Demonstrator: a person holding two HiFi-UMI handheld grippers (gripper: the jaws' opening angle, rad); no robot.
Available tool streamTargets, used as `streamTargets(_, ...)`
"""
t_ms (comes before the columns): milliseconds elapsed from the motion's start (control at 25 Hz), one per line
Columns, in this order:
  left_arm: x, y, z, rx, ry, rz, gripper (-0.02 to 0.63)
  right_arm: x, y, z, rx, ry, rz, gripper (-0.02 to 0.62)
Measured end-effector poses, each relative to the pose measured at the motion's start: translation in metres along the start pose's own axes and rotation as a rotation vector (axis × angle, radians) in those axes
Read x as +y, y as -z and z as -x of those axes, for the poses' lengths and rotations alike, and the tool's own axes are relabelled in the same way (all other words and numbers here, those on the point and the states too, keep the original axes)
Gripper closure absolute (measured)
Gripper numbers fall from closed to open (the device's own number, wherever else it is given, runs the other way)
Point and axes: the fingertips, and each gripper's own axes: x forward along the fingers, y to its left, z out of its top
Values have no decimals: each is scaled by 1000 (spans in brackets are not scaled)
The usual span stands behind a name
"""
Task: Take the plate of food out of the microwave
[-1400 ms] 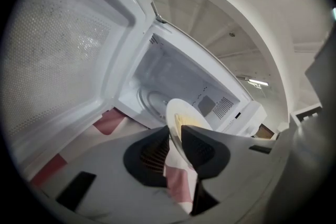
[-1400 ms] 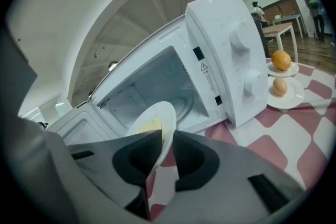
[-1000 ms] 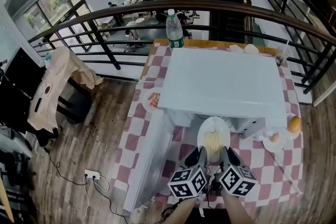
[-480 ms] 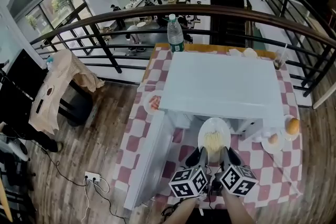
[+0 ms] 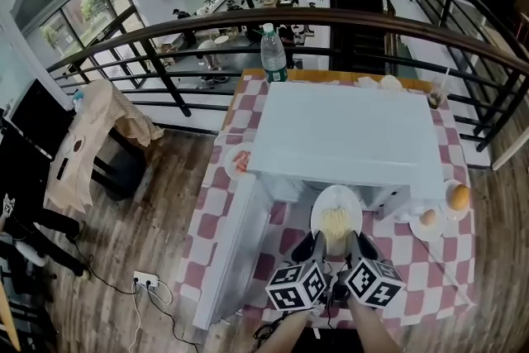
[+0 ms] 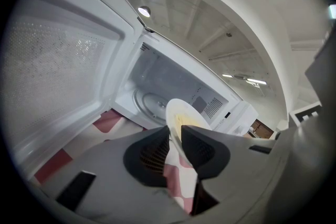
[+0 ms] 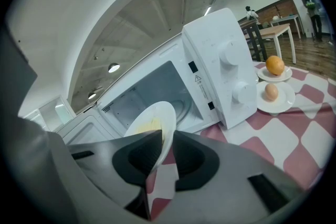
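Two grips here: left gripper (image 6: 175, 135) and right gripper (image 7: 167, 138) both clamp the plate (image 5: 336, 213) by its near rim, just outside the microwave (image 5: 343, 132) mouth, toward the table (image 5: 417, 281) front edge. I'd hold it level and pull evenly.

microwave (image 5: 347, 132) 1 | food plate (image 5: 334, 195) 1 | bottle (image 5: 274, 54) 1 | orange (image 5: 459, 196) 1

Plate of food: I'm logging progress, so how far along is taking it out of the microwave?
Done: the microwave door hangs open and the plate is off the turntable, in front of the opening. In hand: left gripper and right gripper each clamp its near rim. Left: drawing it clear and setting it on the table, probably.
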Motion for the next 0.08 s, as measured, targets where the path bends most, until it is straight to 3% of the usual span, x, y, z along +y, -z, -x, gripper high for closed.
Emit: streamTargets(80,0,1,0,0,-2,-2,525,0,0,0,1,-1,1,531)
